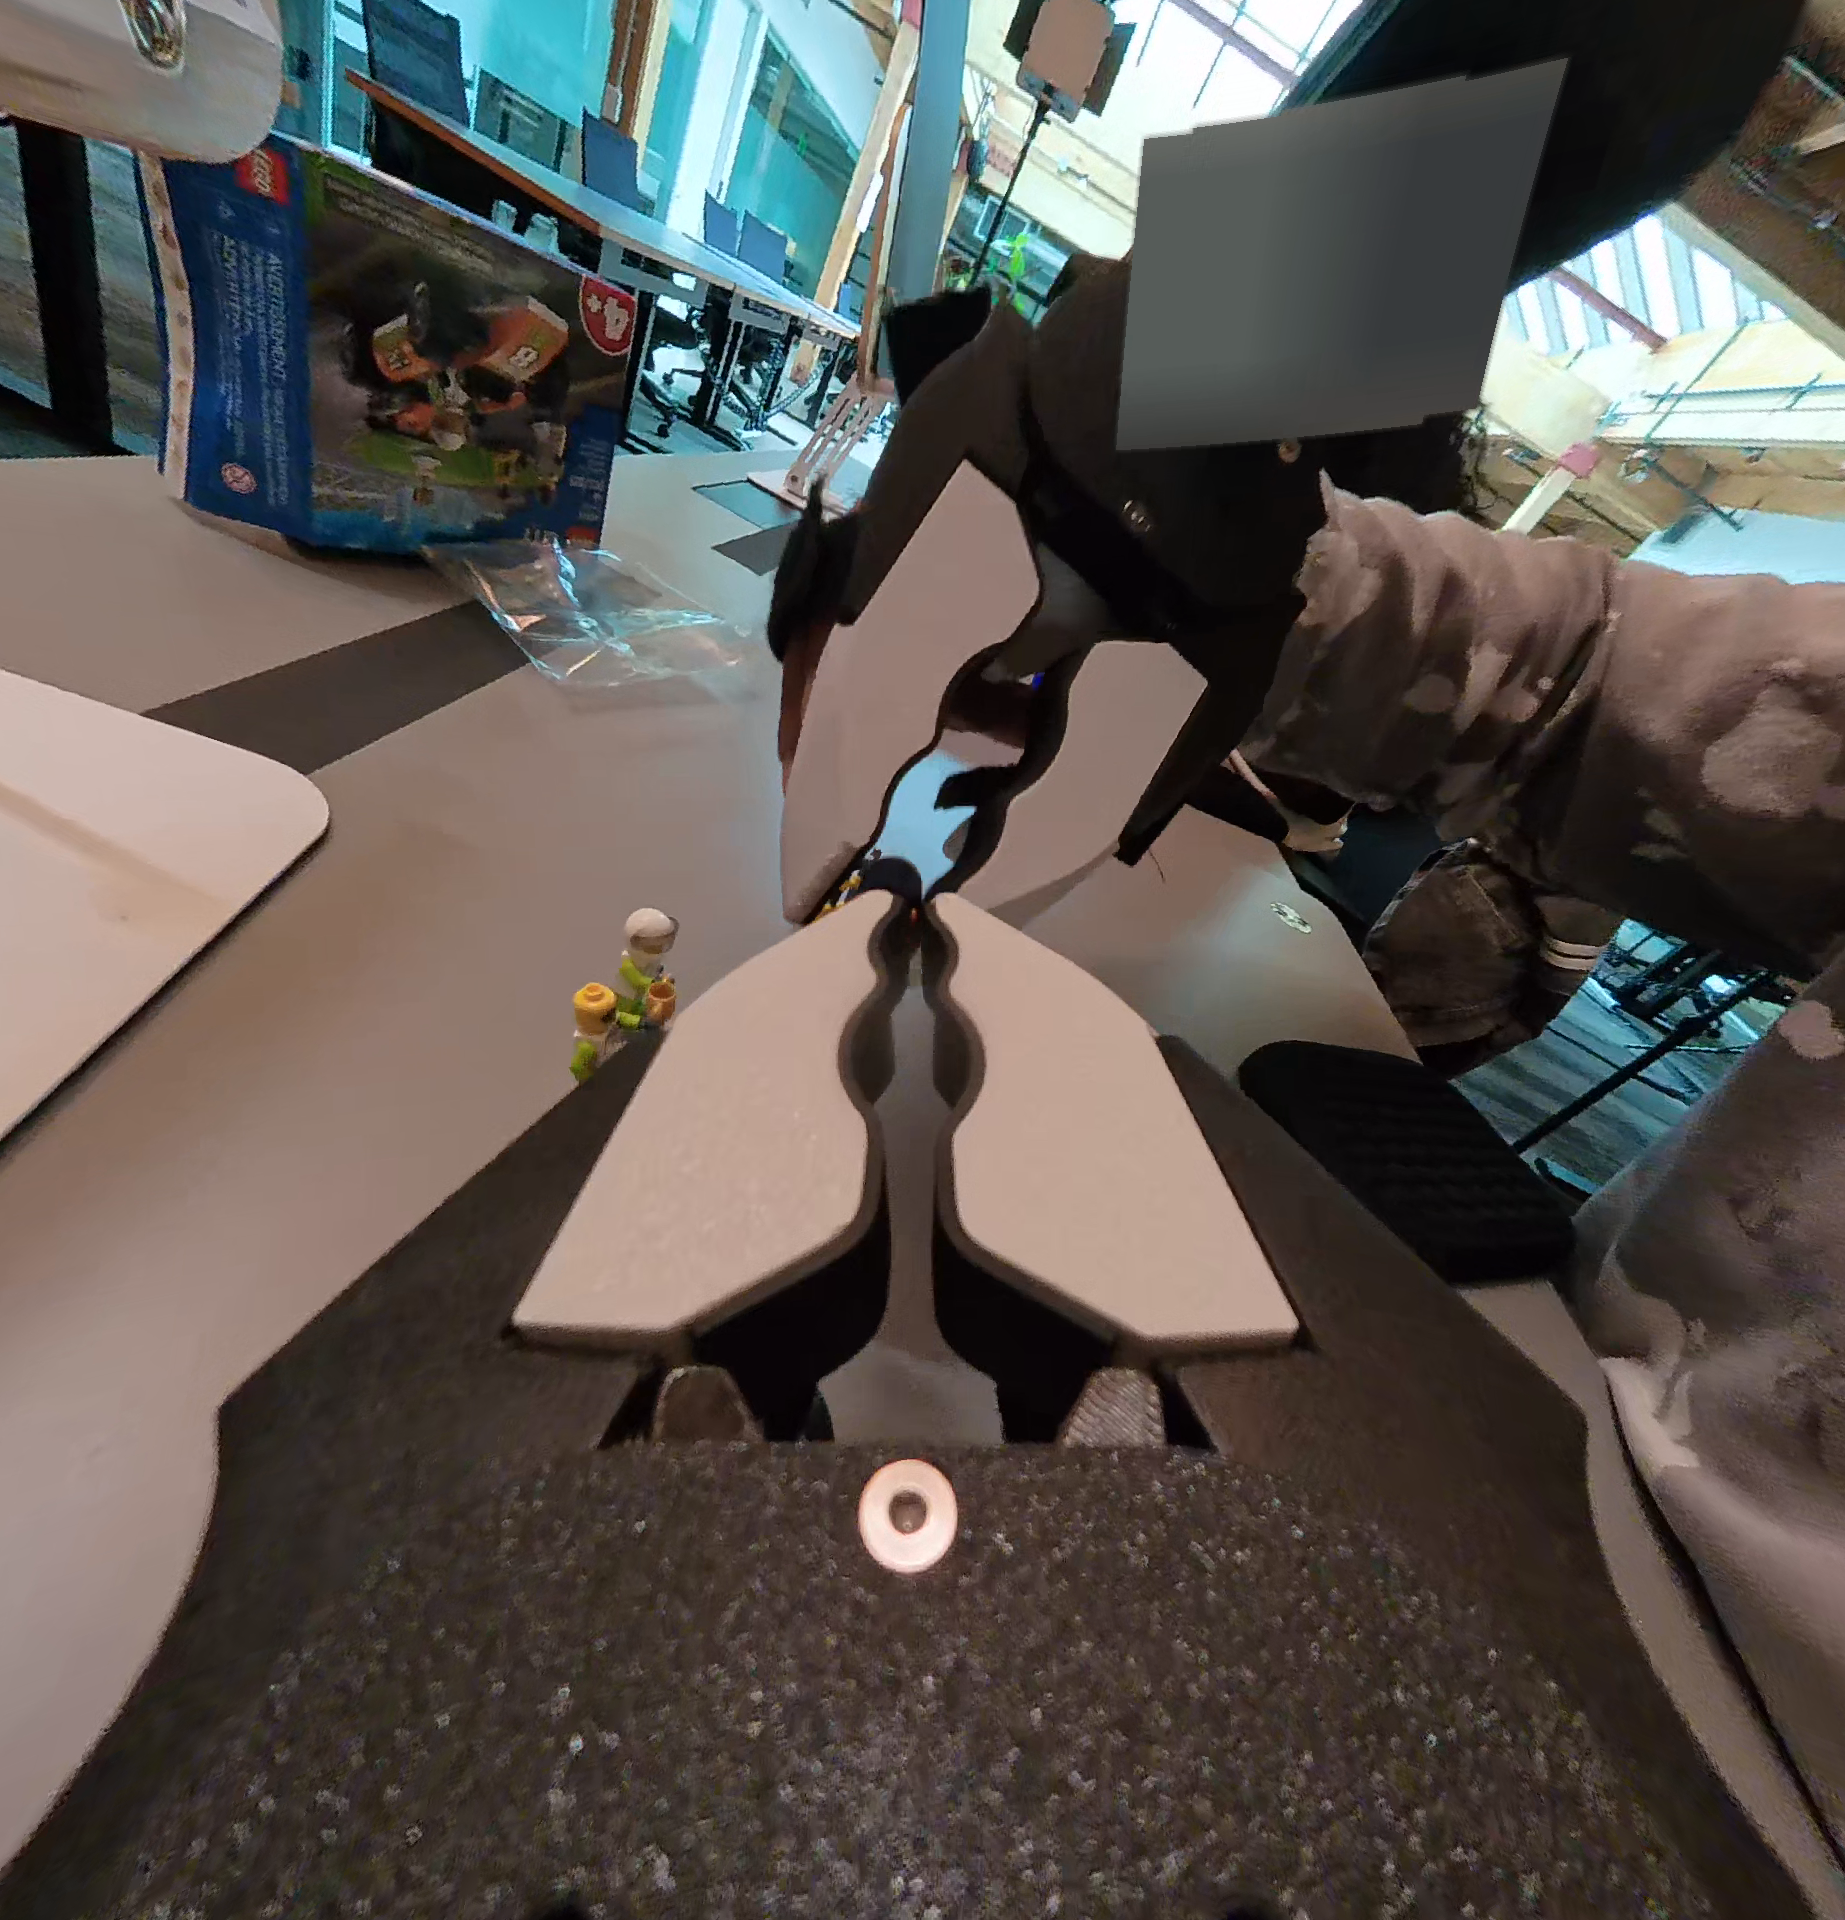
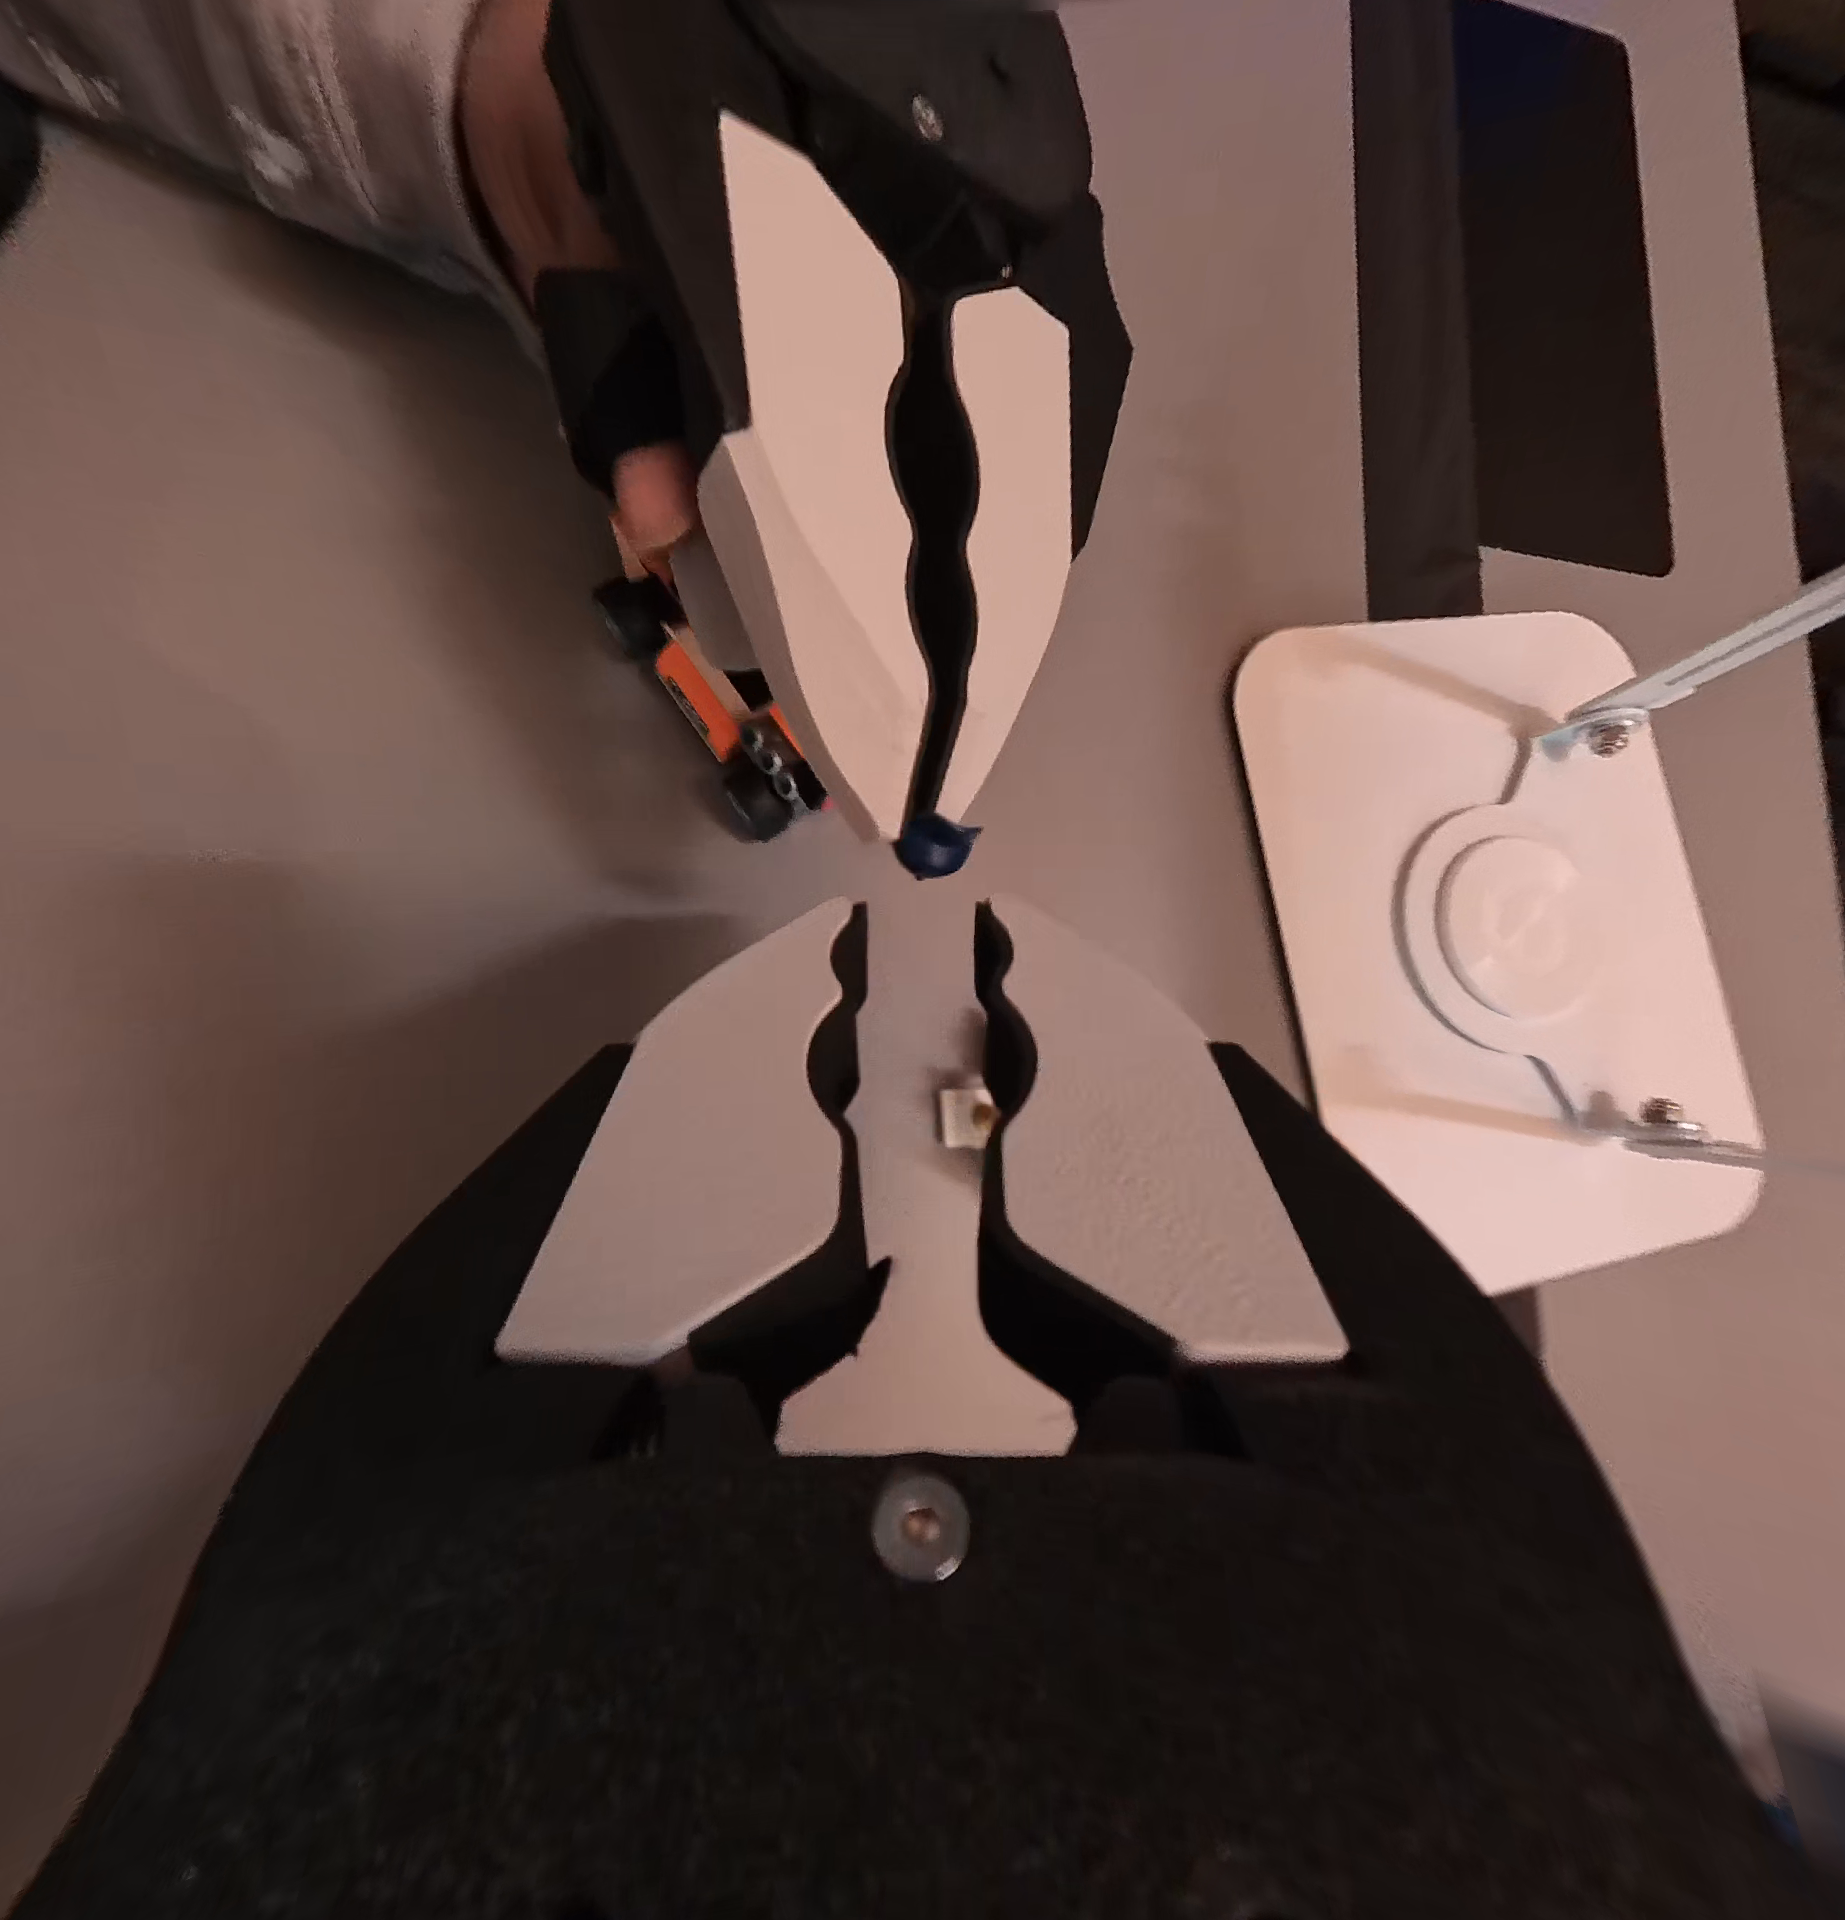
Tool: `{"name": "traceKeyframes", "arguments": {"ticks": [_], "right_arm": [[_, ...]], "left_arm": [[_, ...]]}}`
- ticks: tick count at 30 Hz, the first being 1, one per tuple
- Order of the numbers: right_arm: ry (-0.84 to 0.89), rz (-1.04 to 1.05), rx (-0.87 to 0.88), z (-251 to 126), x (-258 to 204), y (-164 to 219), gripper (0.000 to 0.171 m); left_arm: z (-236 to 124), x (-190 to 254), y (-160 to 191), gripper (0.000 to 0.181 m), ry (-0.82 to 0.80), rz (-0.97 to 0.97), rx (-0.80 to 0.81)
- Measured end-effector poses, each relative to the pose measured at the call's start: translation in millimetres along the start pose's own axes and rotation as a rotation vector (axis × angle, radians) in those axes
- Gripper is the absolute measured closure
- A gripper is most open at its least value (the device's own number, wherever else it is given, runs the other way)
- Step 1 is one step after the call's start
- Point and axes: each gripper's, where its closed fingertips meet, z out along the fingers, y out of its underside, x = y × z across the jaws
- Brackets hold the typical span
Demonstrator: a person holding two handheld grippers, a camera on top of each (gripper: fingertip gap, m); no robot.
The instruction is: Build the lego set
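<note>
Between my two grippers, tip to tip over the grey table [image 1: 274, 1195], hangs a small dark blue piece [image 2: 937, 844]. My left gripper [image 1: 910, 920] is clenched on it, fingertips nearly touching. My right gripper [image 2: 923, 914] stands released, its fingers spread with bare table between them, just short of the blue piece at 12 o'clock.

At 10 o'clock from the right tips, an orange and black lego car [image 2: 726, 727] lies on the table, half hidden behind the left gripper. A small pale brick [image 2: 962, 1114] lies under the right gripper, between its fingers.

At 9 o'clock from the left tips stand two minifigures [image 1: 627, 992], close together, near that gripper's left finger. Farther off at 11 o'clock the lego box [image 1: 378, 353] stands upright with a crumpled clear bag [image 1: 606, 613] just in front. A white base plate [image 2: 1489, 935] sits at 3 o'clock of the right gripper.
</note>
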Motion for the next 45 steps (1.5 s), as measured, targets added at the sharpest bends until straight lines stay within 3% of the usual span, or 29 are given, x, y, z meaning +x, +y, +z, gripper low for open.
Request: {"name": "traceKeyframes", "arguments": {"ticks": [6, 14, 16, 22, 26, 34, 39, 45], "right_arm": [[-0.045, 0.052, 0.16, -9.7, -7.1, -16.9, 0.153], [-0.046, -0.039, 0.097, -11.5, -9.9, -16.2, 0.16], [-0.006, -0.079, 0.044, -11.8, -4.4, -10.2, 0.171], [0.024, -0.15, -0.051, -6.9, -6.6, -4.1, 0.171], [0.012, -0.103, -0.026, -5.9, -12.2, -0.2, 0.17], [0.025, 0.145, 0.179, -11.3, -19.3, -9.4, 0.141], [0.13, 0.172, 0.242, -11.0, -11.5, -21.4, 0.157], [0.161, 0.105, 0.163, -11.3, -7.6, -19.7, 0.159]], "left_arm": [[1.9, 11.0, -1.6, 0.18, 0.062, 0.028, 0.025], [1.0, 16.7, -1.1, 0.179, 0.114, 0.004, 0.02], [-0.3, 15.2, -2.9, 0.176, 0.108, -0.008, 0.022], [2.9, 2.6, 4.1, 0.178, 0.017, -0.056, -0.037], [0.4, 2.8, 5.1, 0.179, 0.045, -0.081, -0.033], [1.4, 15.8, -2.3, 0.179, 0.132, -0.094, 0.03], [3.0, 23.9, -9.2, 0.179, 0.155, -0.078, 0.101], [1.2, 20.6, -10.7, 0.178, 0.135, -0.068, 0.103]]}}
